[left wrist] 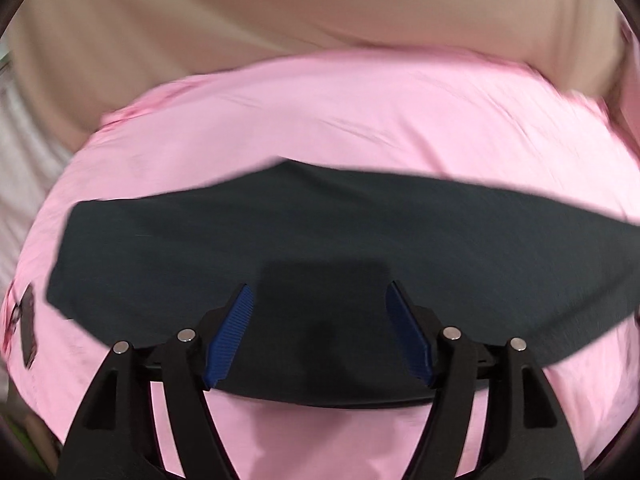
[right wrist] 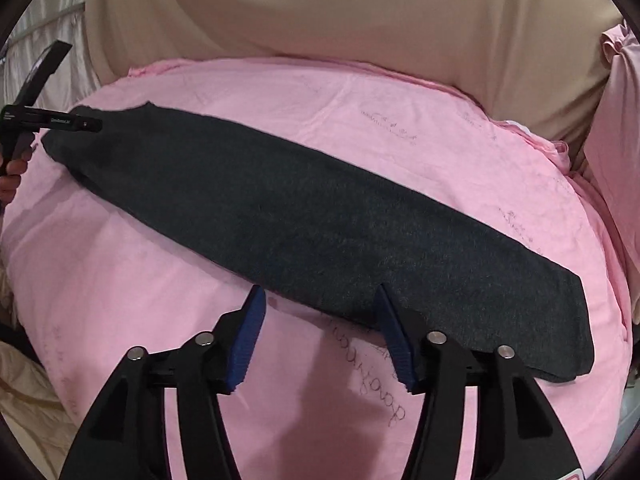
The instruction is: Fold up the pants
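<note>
Dark grey pants (left wrist: 320,232), folded into one long narrow strip, flat on a pink sheet (left wrist: 320,112) over a rounded, padded surface; in the left wrist view a wide band from side to side, in the right wrist view a diagonal from upper left to lower right, with the pink sheet bare on both long sides. Beige cloth (right wrist: 340,12) behind the far edge of the sheet in both views. Left gripper (left wrist: 318,292) pointed down over the pants, blue ribbed pads (left wrist: 230,340) well apart, nothing pinched, dark fabric visible in the gap and the near edge of the strip crossing just behind the fingers. Same tool at the left margin of the right wrist view, a black bar over the upper-left end of the strip, with part of a hand (right wrist: 12,176) below it; contact with the fabric there not clear. Right gripper (right wrist: 318,294) likewise spread wide and empty, left finger above bare pink sheet, right fingertip at the near long edge of the pants; touching or just above, not clear. Faint handwriting (right wrist: 384,392) on the sheet between and beyond the right tool's fingers. Small dark rectangular object (left wrist: 29,332) on the sheet at the left margin of the left wrist view, too blurred to identify
</note>
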A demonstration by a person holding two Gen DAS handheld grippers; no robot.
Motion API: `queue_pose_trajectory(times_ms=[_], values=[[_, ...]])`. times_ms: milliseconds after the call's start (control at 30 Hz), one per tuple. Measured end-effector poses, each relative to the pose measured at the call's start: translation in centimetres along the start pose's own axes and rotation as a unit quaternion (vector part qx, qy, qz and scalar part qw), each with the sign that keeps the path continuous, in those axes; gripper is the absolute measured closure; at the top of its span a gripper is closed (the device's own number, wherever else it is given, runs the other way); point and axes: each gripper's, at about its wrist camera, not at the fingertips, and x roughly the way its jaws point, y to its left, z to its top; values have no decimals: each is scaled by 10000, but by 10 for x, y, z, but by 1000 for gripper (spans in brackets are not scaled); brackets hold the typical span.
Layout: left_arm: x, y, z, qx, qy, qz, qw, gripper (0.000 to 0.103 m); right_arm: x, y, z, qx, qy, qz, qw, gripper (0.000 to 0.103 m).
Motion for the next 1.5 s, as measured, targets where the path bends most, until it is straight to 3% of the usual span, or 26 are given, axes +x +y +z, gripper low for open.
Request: queue_pose_trajectory(times_ms=[33, 133, 200, 300, 333, 400, 433, 567, 633, 733, 833, 933, 967, 1033, 1067, 1167, 1300, 1367, 1433, 1500], values=[[4, -10, -2, 92, 51, -30, 9999, 36, 2, -10, -1, 153, 31, 170, 9997, 103], [18, -31, -11, 287, 311, -3, 9991, 33, -23, -20, -8, 200, 9, 280, 9994, 103], [22, -33, -18, 295, 290, 66, 9991, 30, -17, -27, -23, 411, 291, 281, 9983, 103], [21, -37, -20, 366, 205, 285, 9987, 23, -32, -59, -43, 1377, 6, 526, 9891, 100], [19, -35, -20, 341, 234, 275, 9988, 23, -47, -72, -49, 1725, -263, 485, 9835, 97], [11, -38, -23, 328, 228, 178, 9990, 23, -77, -103, -64, 2437, -856, 89, 9660, 59], [6, -39, -24, 361, 166, 154, 9991, 23, -87, -120, -71, 2763, -1013, -216, 9555, 34], [-4, -50, -24, 475, -2, 259, 9985, 20, -89, -177, -94, 3853, -1071, -375, 9158, 33], [-12, -57, -25, 489, -58, 191, 9986, 19, -77, -193, -100, 4115, -868, -462, 9061, 33], [-21, -64, -24, 542, -141, 127, 9984, 17, -59, -196, -104, 4222, -840, -266, 9022, 32], [-27, -67, -23, 558, -188, 132, 9982, 16, -53, -185, -95, 4052, -937, 55, 9094, 38], [-28, -64, -20, 482, -188, 132, 9986, 16, -47, -170, -89, 3767, -832, -310, 9221, 38], [-29, -64, -20, 463, -186, 126, 9987, 16, -47, -170, -88, 3819, -836, -319, 9199, 49], [-28, -63, -20, 414, -164, 151, 9989, 16, -44, -181, -93, 4135, -849, 83, 9065, 92], [-28, -62, -20, 397, -147, 147, 9990, 16, -47, -184, -93, 4225, -937, 168, 9014, 93], [-31, -56, -21, 327, -153, 156, 9992, 15, -76, -179, -88, 4057, -1290, 71, 9048, 94], [-23, -45, -26, 229, -77, 211, 9995, 14, -44, -192, -98, 4268, -776, 85, 9010, 94], [-17, -38, -28, 162, 12, 217, 9996, 14, -45, -191, -97, 4364, -881, 102, 8954, 94], [-15, -30, -30, 89, 38, 186, 9998, 14, -58, -183, -80, 4317, -1093, 139, 8953, 94], [-17, -18, -31, -34, -12, 125, 9999, 14, -72, -163, -44, 3992, -1315, 279, 9070, 94]])
